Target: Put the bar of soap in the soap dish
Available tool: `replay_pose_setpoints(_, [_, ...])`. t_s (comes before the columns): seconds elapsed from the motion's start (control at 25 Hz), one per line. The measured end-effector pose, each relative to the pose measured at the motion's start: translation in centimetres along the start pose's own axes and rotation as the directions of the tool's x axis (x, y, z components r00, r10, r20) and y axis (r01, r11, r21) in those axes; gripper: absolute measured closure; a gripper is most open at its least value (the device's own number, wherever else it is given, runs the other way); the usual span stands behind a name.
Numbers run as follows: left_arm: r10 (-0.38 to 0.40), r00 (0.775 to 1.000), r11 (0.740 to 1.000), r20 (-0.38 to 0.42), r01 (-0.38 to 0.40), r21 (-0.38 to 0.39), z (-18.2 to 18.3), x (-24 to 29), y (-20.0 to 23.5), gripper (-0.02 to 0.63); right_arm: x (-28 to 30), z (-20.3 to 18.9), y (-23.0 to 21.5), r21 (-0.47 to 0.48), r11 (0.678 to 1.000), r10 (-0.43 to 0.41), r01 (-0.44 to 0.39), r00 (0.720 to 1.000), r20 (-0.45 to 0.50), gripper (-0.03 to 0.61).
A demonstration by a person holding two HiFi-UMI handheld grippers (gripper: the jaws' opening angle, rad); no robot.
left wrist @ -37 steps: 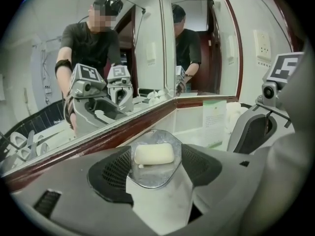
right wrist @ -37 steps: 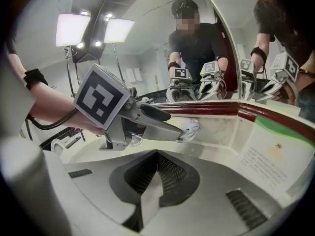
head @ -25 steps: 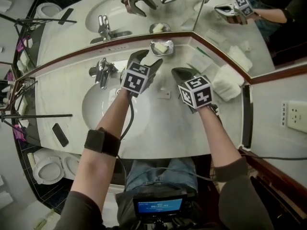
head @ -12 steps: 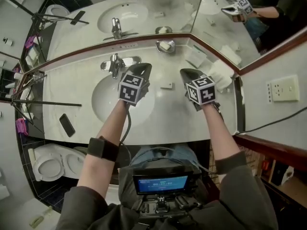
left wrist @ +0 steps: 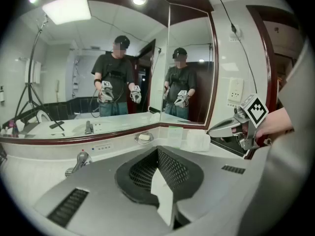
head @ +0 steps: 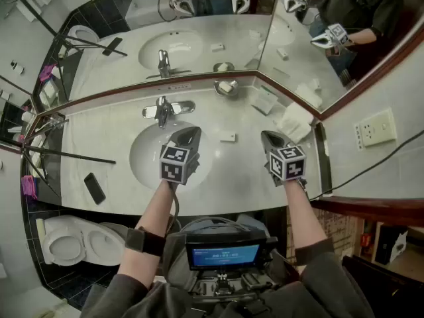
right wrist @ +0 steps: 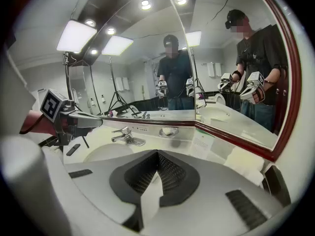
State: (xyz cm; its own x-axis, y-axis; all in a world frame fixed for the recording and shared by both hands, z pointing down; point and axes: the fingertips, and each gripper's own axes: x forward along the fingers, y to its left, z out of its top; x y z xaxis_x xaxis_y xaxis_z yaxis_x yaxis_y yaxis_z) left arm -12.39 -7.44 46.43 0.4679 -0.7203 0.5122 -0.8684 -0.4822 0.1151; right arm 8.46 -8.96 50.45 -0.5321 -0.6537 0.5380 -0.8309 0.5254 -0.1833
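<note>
The pale bar of soap [head: 224,85] lies in the metal soap dish [head: 232,91] at the back of the counter, under the mirror; it also shows as the soap dish [left wrist: 143,137] and the soap dish [right wrist: 168,131]. My left gripper [head: 189,132] hovers over the right rim of the basin, well short of the dish, shut with nothing between its jaws. My right gripper [head: 268,138] floats over the counter to the right, also shut and empty. In their own views the left gripper [left wrist: 158,151] and the right gripper [right wrist: 157,154] show pads pressed together.
A chrome faucet [head: 162,109] stands behind the white basin [head: 142,156]. A small white packet [head: 228,137] lies between the grippers, a folded towel [head: 295,122] and a card [head: 265,101] at the right. A black phone [head: 94,187] and tripod legs [head: 66,154] sit left.
Both grippers have drawn back from the soap dish toward the front of the counter and risen. The left gripper's jaws, open a second ago, have shut. The soap stays in the dish.
</note>
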Motion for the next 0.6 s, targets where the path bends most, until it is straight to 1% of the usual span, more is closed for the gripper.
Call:
replay_pose_setpoints(0.12, [0.020,1.000,1.000,-0.005,-0.020,-0.019,-1.2,-1.1,0.4,0.612,-1.1,-0.2,-0.6,0.004,1.000,-0.019,0.019,1.000,0.018,0.561])
replay_pose_setpoints(0.32, [0.053,0.999,0.997,-0.011,-0.054,-0.059,-2.6,-2.2,1.2,0.612,-2.0,-0.2,-1.5,-0.019,0.998,-0.052,0.053,0.998,0.033,0.563])
replay_pose_setpoints(0.48, [0.063,0.998,0.994,-0.022,-0.065,-0.083,-3.5,-2.3,1.3,0.612,-2.0,-0.7,-1.5,-0.015,0.999,-0.050,0.051,0.998,0.026,0.563])
replay_pose_setpoints(0.6, [0.066,0.998,0.994,-0.023,-0.068,-0.084,-3.5,-2.6,1.2,0.612,-1.9,-0.9,-1.1,-0.013,0.999,-0.040,0.040,0.999,0.021,0.563])
